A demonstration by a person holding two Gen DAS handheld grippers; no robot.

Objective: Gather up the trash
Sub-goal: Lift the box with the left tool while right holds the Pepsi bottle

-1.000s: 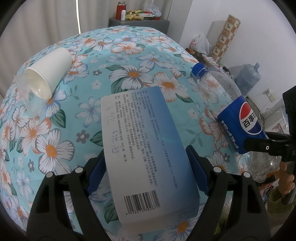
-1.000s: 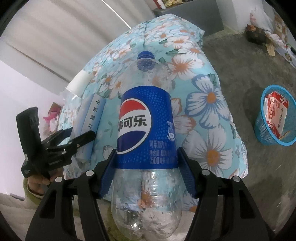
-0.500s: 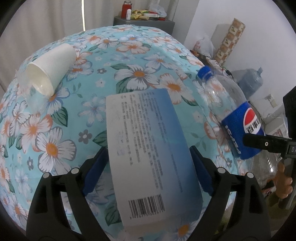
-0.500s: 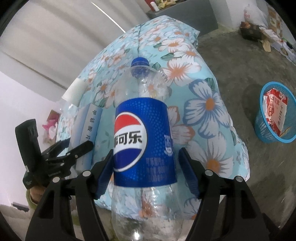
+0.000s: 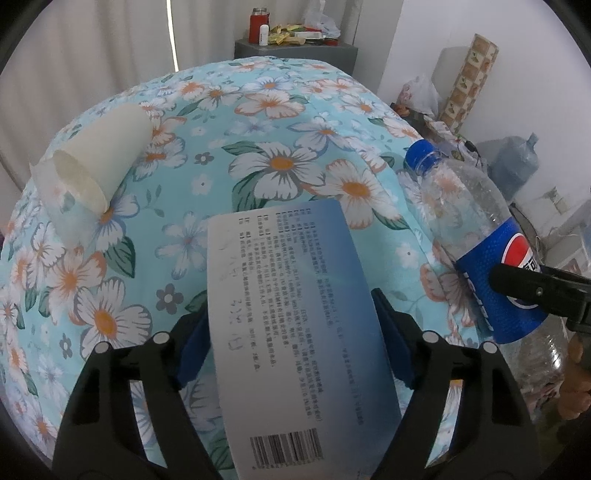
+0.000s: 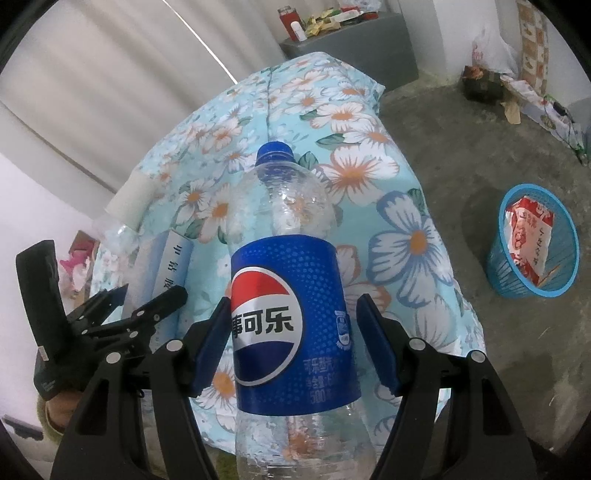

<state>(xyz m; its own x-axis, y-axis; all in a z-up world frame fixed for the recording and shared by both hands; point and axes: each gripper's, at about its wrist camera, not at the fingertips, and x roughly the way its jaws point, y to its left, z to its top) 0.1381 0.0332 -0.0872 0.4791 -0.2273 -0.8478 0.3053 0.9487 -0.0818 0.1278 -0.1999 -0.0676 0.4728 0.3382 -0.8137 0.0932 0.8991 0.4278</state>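
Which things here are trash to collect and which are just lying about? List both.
Job:
Pepsi bottle
blue-white box
paper cup
blue basket

Lying about:
red flask
water jug
patterned roll

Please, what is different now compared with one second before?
The jaws of the left claw are closing around the box between them. The right claw brackets the bottle as before. Box, bottle and paper cup stayed on the bed.
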